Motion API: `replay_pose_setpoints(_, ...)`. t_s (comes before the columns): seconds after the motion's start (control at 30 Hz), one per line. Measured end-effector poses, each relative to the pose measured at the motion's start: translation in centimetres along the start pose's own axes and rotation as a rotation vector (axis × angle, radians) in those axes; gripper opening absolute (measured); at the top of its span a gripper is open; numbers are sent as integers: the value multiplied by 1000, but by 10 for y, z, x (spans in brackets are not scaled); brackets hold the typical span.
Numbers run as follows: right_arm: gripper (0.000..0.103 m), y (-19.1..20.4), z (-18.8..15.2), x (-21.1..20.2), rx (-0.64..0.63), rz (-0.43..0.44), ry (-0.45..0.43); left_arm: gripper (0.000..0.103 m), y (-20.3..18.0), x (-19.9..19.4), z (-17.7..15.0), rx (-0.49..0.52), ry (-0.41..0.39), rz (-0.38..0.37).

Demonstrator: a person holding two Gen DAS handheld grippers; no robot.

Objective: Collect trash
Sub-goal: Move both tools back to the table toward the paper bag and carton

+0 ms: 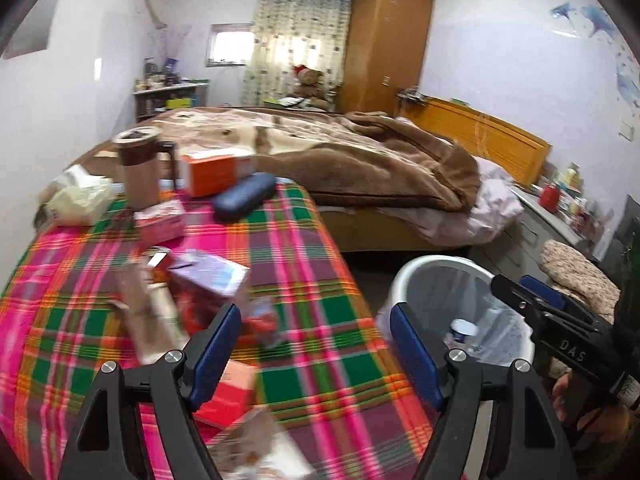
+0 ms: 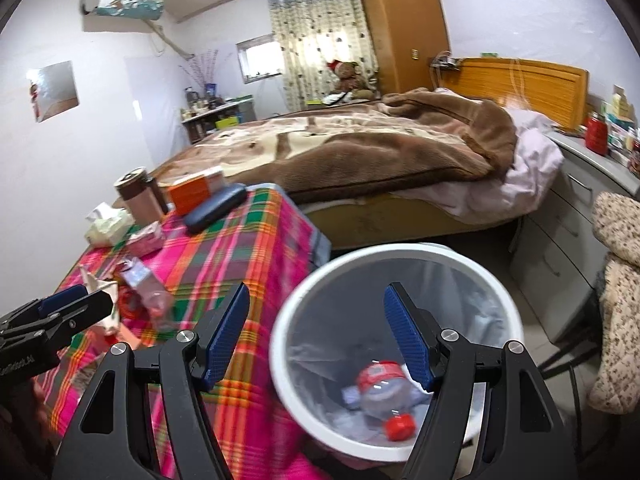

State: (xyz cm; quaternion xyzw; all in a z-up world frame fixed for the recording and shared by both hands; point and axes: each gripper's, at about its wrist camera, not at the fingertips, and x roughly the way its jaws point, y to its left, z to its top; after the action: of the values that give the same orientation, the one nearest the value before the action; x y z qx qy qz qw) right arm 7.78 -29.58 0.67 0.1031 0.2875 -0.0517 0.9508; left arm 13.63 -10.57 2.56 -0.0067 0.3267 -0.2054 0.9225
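Observation:
A white trash bin (image 2: 400,254) with a clear liner stands on the floor beside the plaid-covered table (image 2: 240,240). A crushed plastic bottle (image 2: 380,396) with a red cap lies inside it. My right gripper (image 2: 316,332) is open and empty over the bin's left rim. My left gripper (image 1: 316,344) is open and empty above the table's right edge. Crumpled wrappers and a torn box (image 1: 208,284) lie on the cloth left of it; they also show in the right wrist view (image 2: 140,292). The bin also shows in the left wrist view (image 1: 420,276).
At the table's far end stand a brown jug (image 1: 138,168), an orange box (image 1: 216,170), a blue case (image 1: 244,196), a pink packet (image 1: 160,220) and a tissue pack (image 1: 80,200). A bed (image 1: 360,160) lies behind. A grey drawer unit (image 2: 560,232) stands right of the bin.

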Motion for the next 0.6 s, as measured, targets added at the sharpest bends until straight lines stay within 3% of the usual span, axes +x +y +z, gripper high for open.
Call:
replay_pose_setpoints(0.27,71,37,6,18,-55,77,13,77,63,-10,-4,-88,-3,95)
replay_pose_setpoints(0.6,71,81,11,42,-145,188,36,77,109,-8,-10,-146,28,163)
